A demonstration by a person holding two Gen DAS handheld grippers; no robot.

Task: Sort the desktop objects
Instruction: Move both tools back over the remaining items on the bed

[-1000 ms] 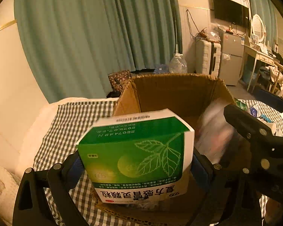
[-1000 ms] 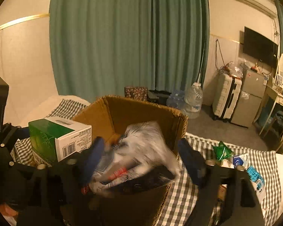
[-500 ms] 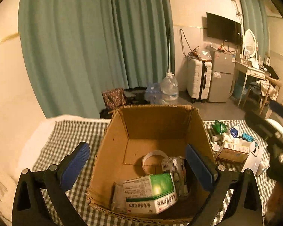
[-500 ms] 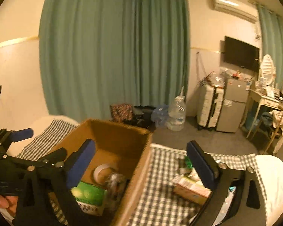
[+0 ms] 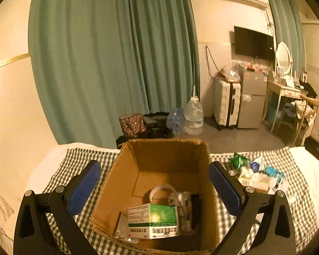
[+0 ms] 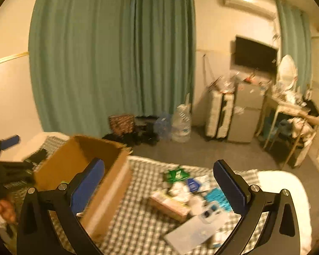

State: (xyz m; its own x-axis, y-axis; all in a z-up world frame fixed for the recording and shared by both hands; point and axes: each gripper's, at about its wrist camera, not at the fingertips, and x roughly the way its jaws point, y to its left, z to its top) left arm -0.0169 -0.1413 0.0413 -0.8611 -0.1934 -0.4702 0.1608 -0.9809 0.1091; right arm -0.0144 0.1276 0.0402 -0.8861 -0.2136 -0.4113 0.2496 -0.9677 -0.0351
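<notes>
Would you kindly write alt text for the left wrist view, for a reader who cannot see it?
An open, empty left tool hangs above a cardboard box on a checked cloth. Inside lie a green medicine box, a tape roll and a crumpled packet. More small items lie right of the box.

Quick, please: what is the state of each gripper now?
Left gripper: open, holding nothing.
Right gripper: jaws have just been opening, now wide, holding nothing.

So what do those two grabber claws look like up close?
Both look the same. The left gripper and the right gripper each have two black angular plastic arms dotted with silver screw heads, ending in long blue ribbed pads. No cables or markings show, and no sleeve is clearly visible.
</notes>
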